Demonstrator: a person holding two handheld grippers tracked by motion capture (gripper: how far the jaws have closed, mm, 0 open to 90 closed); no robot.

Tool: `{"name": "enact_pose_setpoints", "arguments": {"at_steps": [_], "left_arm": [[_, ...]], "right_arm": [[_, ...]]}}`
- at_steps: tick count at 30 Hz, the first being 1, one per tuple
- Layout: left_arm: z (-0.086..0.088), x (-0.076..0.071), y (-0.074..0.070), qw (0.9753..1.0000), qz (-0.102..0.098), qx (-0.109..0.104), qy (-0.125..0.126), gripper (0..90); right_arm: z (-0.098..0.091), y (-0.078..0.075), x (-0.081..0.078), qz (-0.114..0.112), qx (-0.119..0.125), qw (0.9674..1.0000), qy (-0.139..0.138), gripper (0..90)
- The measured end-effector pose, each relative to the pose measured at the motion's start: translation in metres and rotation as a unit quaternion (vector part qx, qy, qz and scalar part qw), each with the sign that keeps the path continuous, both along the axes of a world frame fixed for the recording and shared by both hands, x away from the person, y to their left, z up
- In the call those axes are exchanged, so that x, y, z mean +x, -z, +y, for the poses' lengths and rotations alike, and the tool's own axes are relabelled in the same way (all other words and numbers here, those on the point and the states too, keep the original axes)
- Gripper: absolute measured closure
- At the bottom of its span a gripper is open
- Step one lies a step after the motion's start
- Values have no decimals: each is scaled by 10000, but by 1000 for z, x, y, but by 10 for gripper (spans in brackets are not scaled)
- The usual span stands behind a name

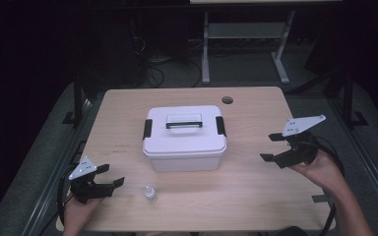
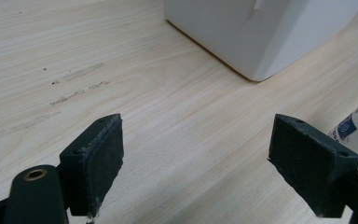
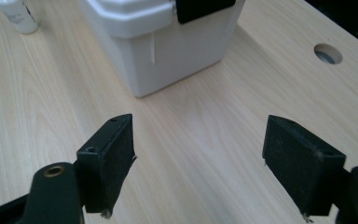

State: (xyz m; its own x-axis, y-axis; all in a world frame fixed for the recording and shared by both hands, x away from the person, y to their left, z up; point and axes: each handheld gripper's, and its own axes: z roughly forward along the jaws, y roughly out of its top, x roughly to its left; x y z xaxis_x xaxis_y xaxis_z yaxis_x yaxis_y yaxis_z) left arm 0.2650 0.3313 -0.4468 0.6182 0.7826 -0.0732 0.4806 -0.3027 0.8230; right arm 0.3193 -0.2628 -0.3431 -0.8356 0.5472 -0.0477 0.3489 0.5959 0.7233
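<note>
A white lidded box (image 1: 184, 139) with a black-trimmed handle and black side latches sits mid-table, lid on; its corner shows in the left gripper view (image 2: 261, 32) and its latched end in the right gripper view (image 3: 163, 42). A small white bottle (image 1: 150, 193) stands in front of the box, at the right edge of the left gripper view (image 2: 356, 128) and top left of the right gripper view (image 3: 17, 16). My left gripper (image 1: 110, 175) is open near the front left corner, left of the bottle. My right gripper (image 1: 272, 147) is open right of the box, held above the table.
The light wooden table (image 1: 256, 191) has a round cable hole (image 1: 227, 100) at its far side. Beyond it stands a grey desk frame (image 1: 246, 44) with cables on the dark floor. Bare wood lies on both sides of the box.
</note>
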Motion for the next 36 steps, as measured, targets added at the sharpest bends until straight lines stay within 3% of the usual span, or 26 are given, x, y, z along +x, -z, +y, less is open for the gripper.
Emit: {"name": "enact_pose_setpoints", "arguments": {"at_steps": [11,17,36], "left_arm": [[-3,1,1,10000,8,51,59,173],[-2,1,1,10000,5,58,72,174],[-1,3,1,10000,8,23,77,174]], "right_arm": [[18,-30,23,-50,-193,9993,-324,239],[39,-48,36,-94,-384,9974,-601,239],[93,-70,57,-99,-578,9913,-1175,258]]}}
